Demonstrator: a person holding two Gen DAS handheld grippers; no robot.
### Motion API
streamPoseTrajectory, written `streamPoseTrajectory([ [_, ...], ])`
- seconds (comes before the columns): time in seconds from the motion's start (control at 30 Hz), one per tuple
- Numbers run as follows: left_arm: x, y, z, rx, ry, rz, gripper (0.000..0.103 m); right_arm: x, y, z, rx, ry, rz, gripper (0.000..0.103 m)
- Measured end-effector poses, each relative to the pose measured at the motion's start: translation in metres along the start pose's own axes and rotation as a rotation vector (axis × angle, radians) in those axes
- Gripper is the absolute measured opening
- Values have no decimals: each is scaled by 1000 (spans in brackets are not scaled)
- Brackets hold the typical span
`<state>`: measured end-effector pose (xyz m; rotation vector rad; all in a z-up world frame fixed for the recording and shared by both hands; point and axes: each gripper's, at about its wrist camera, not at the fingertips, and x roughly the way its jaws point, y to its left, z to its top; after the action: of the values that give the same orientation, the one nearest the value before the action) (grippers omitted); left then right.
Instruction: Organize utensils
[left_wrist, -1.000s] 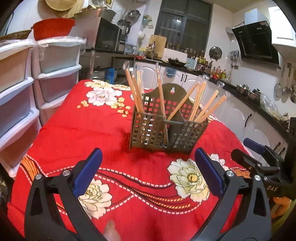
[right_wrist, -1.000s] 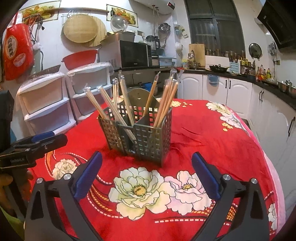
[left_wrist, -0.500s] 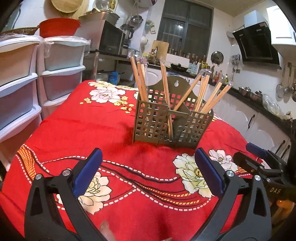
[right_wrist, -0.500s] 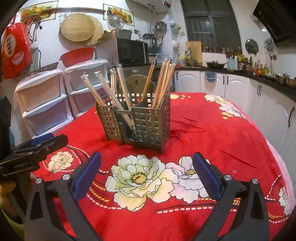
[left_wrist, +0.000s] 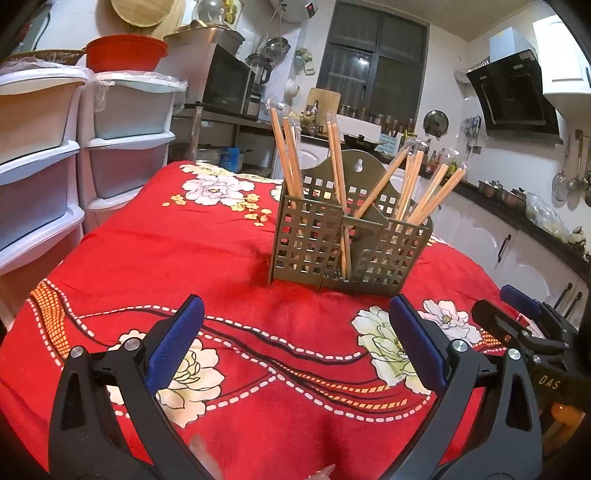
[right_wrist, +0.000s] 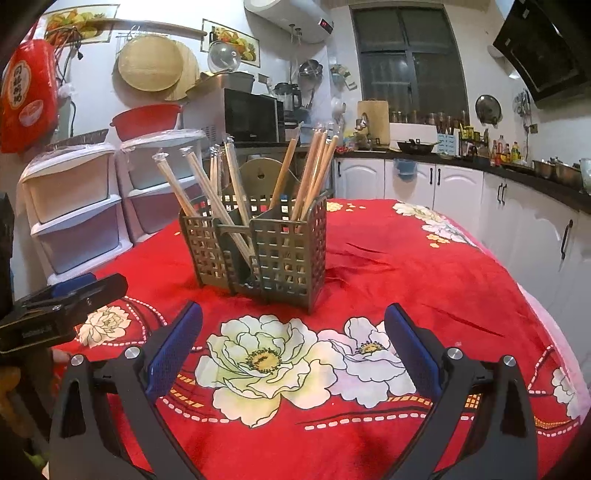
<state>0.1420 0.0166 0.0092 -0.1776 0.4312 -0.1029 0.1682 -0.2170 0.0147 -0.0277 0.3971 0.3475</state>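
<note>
A grey-green perforated utensil holder (left_wrist: 347, 240) (right_wrist: 258, 247) stands upright mid-table on the red floral cloth (left_wrist: 166, 258) (right_wrist: 424, 266). Several wrapped wooden chopsticks (left_wrist: 334, 155) (right_wrist: 314, 166) lean in its compartments. My left gripper (left_wrist: 295, 347) hovers low over the cloth in front of the holder, open, nothing between its blue pads. My right gripper (right_wrist: 293, 349) is likewise open and empty, short of the holder. Each gripper shows in the other's view: the right gripper (left_wrist: 532, 332) at the right edge, the left gripper (right_wrist: 62, 306) at the left edge.
White plastic drawer units (left_wrist: 48, 158) (right_wrist: 81, 206) stand off the table's left side, a red basin (left_wrist: 125, 51) on top. A microwave (right_wrist: 251, 116) sits behind. White cabinets and a dark counter (right_wrist: 480, 173) run along the far and right side.
Both grippers have dropped lower toward the cloth and tilted, so the holder sits higher in both views. Both stayed open and empty. The holder and chopsticks have not moved.
</note>
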Motion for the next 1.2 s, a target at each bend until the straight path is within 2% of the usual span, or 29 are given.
streamPoseTrajectory([
  [0.57, 3, -3, -3, 18, 2, 42, 91, 3, 3, -2, -10, 21, -4, 96],
  [1.2, 1, -4, -3, 18, 1, 45, 92, 3, 2, -3, -6, 22, -4, 96],
])
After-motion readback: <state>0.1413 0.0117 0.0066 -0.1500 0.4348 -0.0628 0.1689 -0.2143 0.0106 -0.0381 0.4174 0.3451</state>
